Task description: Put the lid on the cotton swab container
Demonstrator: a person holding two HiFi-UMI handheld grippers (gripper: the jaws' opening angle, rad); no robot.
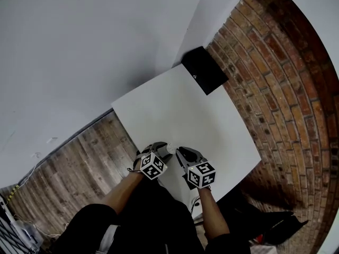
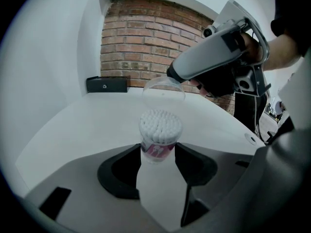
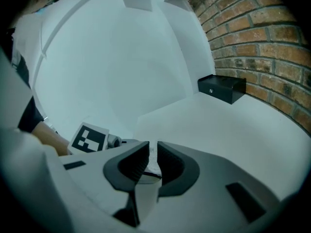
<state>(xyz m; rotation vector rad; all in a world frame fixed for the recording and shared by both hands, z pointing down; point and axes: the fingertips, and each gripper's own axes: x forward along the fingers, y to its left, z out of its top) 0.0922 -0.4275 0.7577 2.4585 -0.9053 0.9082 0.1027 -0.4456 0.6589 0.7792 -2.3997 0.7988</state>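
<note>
While the left gripper (image 2: 158, 152) clamps its dark jaws on both sides of the small round clear plastic cotton swab container (image 2: 160, 132), which has a pink label and is packed to the top with white swab heads, the container's mouth stands uncovered. Whether its base rests on the table is hidden. Just above and a little beyond the container, the right gripper (image 3: 152, 147) has its jaws pinched almost together on the thin edge of the round transparent plastic lid (image 2: 164, 87), which hangs clear of the swabs. Several things could go wrong from here. The lid is held only by a narrow edge, so it may pivot or slip if pressed down off-centre. If it comes down tilted, it may catch one side of the container's rim or crush the swab heads. A hard push may also twist the container within the left jaws. The container is close to the near edge of the flat white table (image 1: 212, 126), with brown wood plank floor (image 1: 79, 157) below and to its left, so a dropped lid may well roll off. Beyond the container the tabletop is bare, giving wide room to move. Far beyond it, a black rectangular box (image 1: 204, 69) lies at the table's far corner beside the red brick wall (image 1: 286, 89), well apart.
</note>
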